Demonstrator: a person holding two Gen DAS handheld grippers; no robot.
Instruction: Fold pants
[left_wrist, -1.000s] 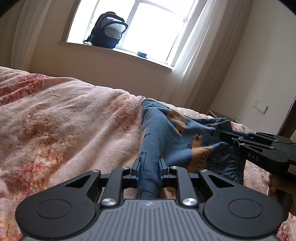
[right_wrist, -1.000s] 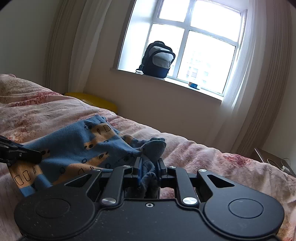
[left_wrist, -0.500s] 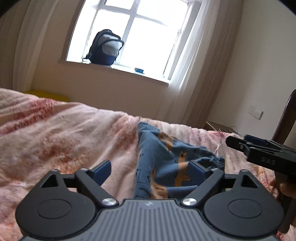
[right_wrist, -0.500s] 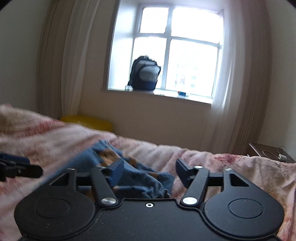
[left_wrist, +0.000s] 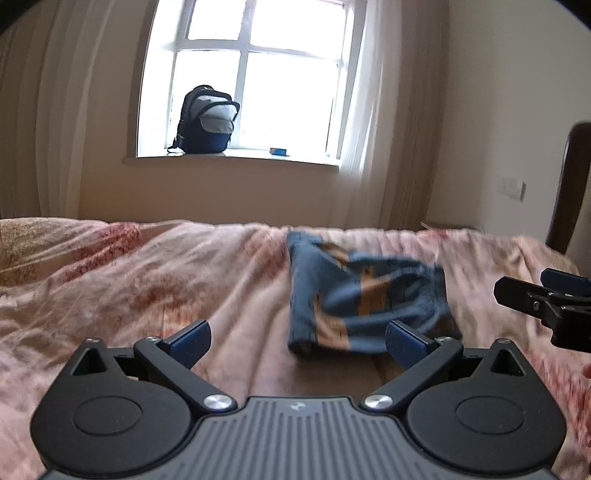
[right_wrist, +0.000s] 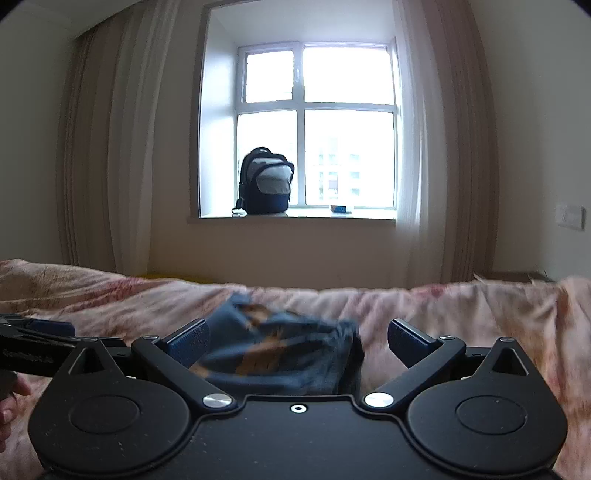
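Observation:
The blue pants with orange print (left_wrist: 365, 295) lie folded in a small bundle on the pink floral bedspread (left_wrist: 147, 280). They also show in the right wrist view (right_wrist: 280, 354). My left gripper (left_wrist: 299, 338) is open and empty, held back from the near edge of the pants. My right gripper (right_wrist: 299, 339) is open and empty, just behind the bundle. The right gripper's tip shows at the right of the left wrist view (left_wrist: 543, 302). The left gripper's tip shows at the left of the right wrist view (right_wrist: 33, 336).
A dark backpack (left_wrist: 205, 120) and a small blue box (left_wrist: 279, 150) stand on the windowsill beyond the bed. Curtains hang on both sides of the window. A dark wooden bedpost (left_wrist: 569, 184) rises at the right. A low side table (right_wrist: 513, 275) stands past the bed's right corner.
Both grippers were shut on the pants one second ago. They have opened, let the pants drop on the bed, and drawn back from them.

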